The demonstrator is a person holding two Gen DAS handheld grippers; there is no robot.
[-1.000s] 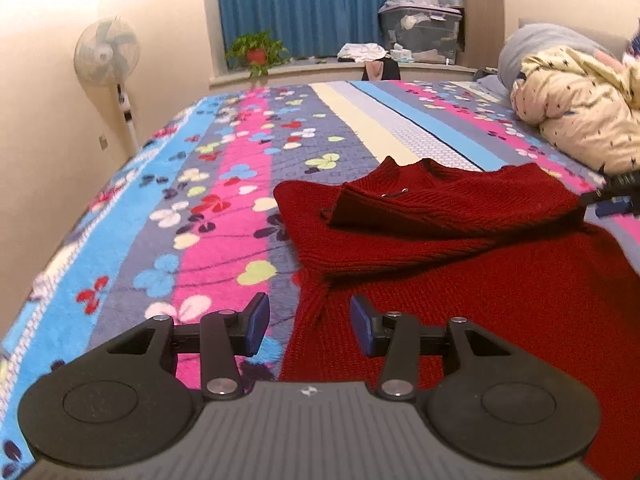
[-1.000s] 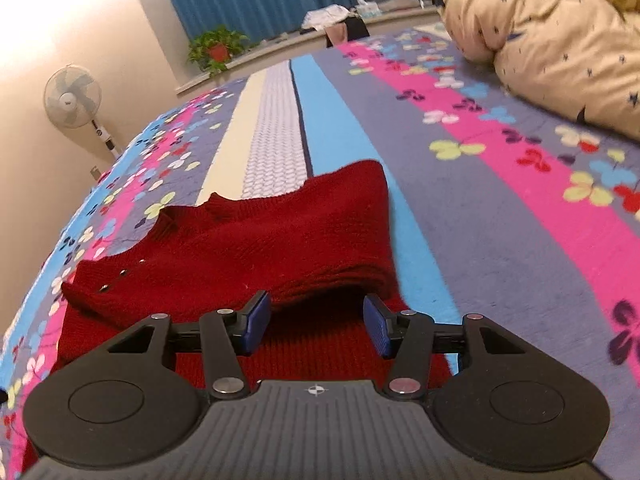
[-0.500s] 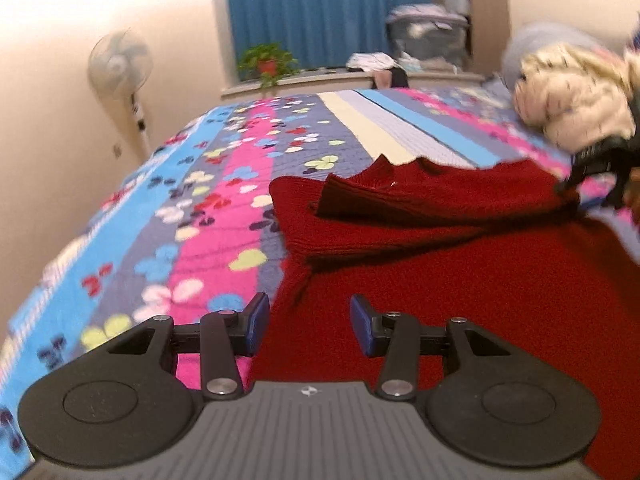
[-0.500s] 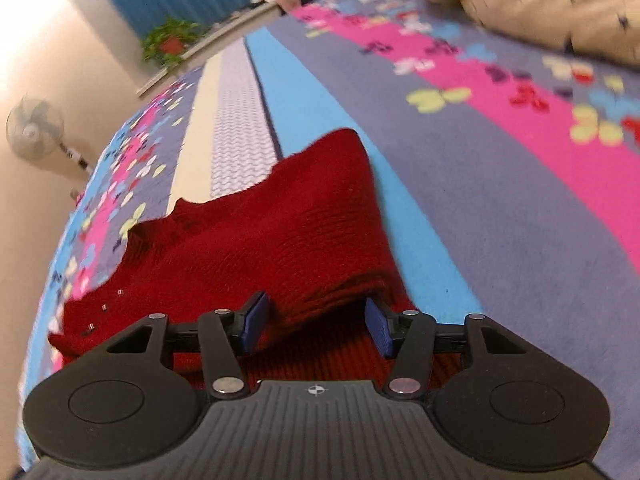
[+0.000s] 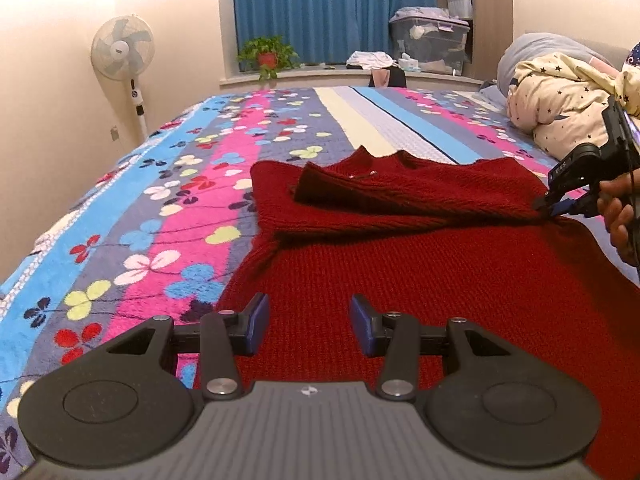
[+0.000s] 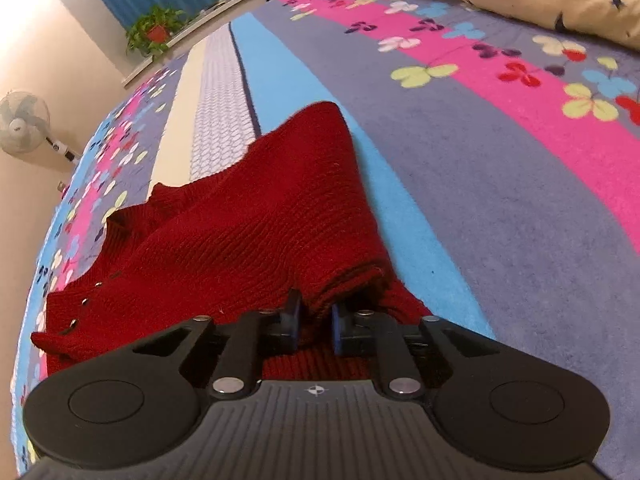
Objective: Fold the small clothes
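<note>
a wide bed [image 5: 120, 216] is carrying everything here, and it is wearing a fleecy cover striped in blue, grey, pink and cream and dotted with clover-like flowers. a dark red knitted sweater [image 5: 440, 264] is lying flat on the cover near the front, with its sleeves folded across the chest. toward the right, at the far side, a bundled cream quilt with small dark stars [image 5: 560, 108] is sitting on the cover, well apart from the sweater, and a grey pillow [image 5: 536, 46] is resting just behind it.

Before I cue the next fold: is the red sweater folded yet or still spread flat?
Partly folded. The red sweater has its top portion doubled over the spread body; the right gripper, jaws just closed, pinches that folded edge.
</note>
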